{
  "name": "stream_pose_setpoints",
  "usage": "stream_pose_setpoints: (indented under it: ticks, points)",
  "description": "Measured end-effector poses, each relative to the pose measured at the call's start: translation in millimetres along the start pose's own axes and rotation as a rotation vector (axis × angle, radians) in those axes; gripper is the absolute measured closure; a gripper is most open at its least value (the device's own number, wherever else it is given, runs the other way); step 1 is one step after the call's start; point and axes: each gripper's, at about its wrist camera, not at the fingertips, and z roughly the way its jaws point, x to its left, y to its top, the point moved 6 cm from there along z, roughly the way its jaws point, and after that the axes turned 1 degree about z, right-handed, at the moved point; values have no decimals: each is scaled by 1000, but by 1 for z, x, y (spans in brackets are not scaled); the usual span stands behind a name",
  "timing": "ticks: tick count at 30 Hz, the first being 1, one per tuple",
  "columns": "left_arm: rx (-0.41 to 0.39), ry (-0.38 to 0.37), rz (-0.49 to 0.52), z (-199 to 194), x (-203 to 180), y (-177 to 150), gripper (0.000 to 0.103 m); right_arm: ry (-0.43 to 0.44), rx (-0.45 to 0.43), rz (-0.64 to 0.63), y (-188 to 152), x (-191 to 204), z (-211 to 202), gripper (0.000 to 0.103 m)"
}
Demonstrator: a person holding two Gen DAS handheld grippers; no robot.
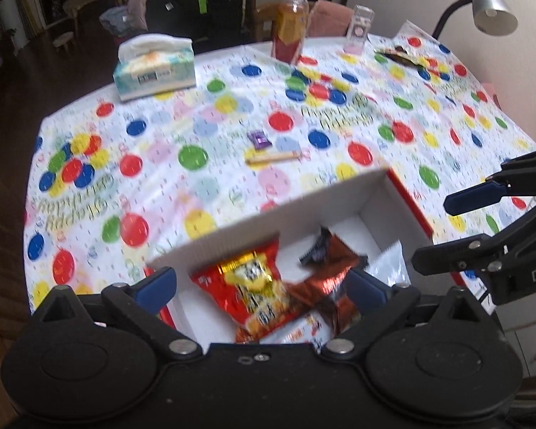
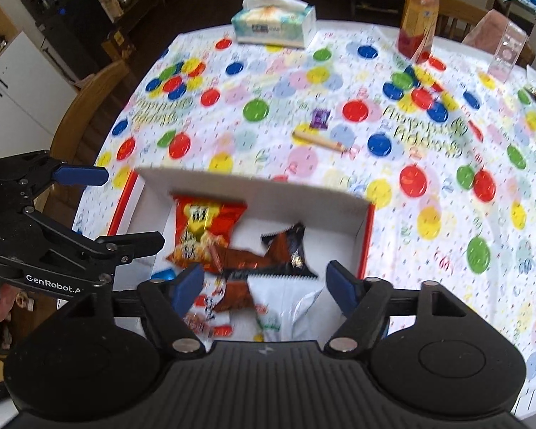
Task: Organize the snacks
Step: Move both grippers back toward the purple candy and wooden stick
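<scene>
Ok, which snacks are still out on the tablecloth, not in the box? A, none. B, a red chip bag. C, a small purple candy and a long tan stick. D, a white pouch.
C: the small purple candy and the long tan stick lie on the tablecloth beyond the box, while the bags sit inside it.
</scene>
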Motion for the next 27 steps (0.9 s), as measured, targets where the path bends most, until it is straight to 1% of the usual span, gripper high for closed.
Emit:
stream_pose_setpoints:
  ticks: [4,7,13,17,22,27]
  points:
    - [-28,22,-17,0,5,19,1,-10,-28,-4,18,-9,-3,25]
    - [-35,39,-42,7,11,35,1,-41,-27,-12,34,-18,-1,24]
    - [-43,80,-96,24,25,70,1,-45,-36,-9,60,-39,10,24]
    - [-32,100,-126,38,34,88,1,-44,-36,-20,77,-51,20,24]
    - [-15,130,-138,60,40,108,1,-43,-46,-55,101,-66,35,24]
    - [16,136,-162,89,44,126,1,-25,-26,-65,121,-83,65,24]
